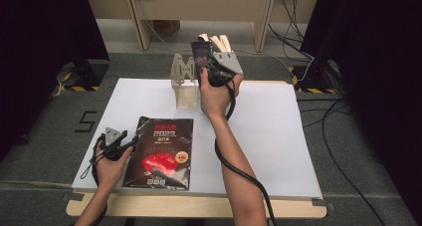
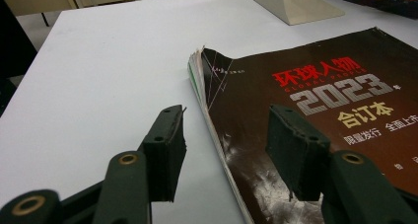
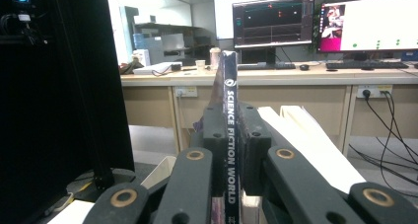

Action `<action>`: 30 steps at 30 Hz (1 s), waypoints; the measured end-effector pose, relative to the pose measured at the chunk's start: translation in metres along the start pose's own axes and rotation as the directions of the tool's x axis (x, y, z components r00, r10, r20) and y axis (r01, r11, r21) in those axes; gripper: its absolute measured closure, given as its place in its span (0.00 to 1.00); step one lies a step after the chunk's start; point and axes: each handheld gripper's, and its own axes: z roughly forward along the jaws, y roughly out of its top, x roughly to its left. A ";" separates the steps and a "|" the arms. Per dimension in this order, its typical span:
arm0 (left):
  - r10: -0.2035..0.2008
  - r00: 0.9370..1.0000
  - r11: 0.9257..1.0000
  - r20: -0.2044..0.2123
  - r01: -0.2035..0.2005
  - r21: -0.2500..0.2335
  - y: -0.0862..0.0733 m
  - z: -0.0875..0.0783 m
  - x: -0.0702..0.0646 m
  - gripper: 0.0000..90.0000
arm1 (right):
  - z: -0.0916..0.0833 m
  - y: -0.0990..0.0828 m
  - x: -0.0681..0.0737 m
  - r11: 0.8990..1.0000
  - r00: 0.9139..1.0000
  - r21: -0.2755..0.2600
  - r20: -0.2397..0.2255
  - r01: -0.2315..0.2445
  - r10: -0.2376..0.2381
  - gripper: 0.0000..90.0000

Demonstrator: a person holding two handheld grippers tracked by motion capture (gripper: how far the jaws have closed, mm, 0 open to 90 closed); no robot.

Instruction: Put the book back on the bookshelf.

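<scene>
A dark magazine [image 1: 161,154] with red and white cover print lies flat on the white table top [image 1: 268,136] at the front left. My left gripper [image 1: 130,142] rests at its left edge, open. In the left gripper view the jaws [image 2: 229,150] straddle the worn edge of the magazine [image 2: 320,95], one pad over the cover and one over bare table. At the back, my right gripper [image 1: 206,62] holds a thin magazine [image 1: 200,54] upright beside a metal bookend [image 1: 183,79]. The right gripper [image 3: 230,120] is shut on its spine [image 3: 230,93], which reads SCIENCE FICTION WORLD.
Pale books or boards [image 1: 215,39] lean just behind the held magazine [image 3: 305,140]. The bookend's base [image 2: 291,4] sits on the table beyond the flat magazine. Black curtains flank the table, and cables lie on the floor to the right [image 1: 343,136].
</scene>
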 end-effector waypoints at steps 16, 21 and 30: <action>0.001 1.000 1.000 0.002 -0.001 0.003 0.000 0.000 0.000 0.54 | 0.021 -0.005 0.008 1.000 1.000 0.013 0.018 0.019 -0.019 0.94; -0.001 1.000 1.000 0.003 0.001 0.006 0.000 0.000 0.000 0.54 | 0.027 -0.007 0.010 0.999 0.999 0.013 0.027 0.034 -0.034 0.94; 0.001 1.000 1.000 0.005 -0.001 0.005 0.000 0.000 0.000 0.54 | 0.034 -0.017 0.016 0.997 0.996 0.025 0.041 0.073 -0.074 0.94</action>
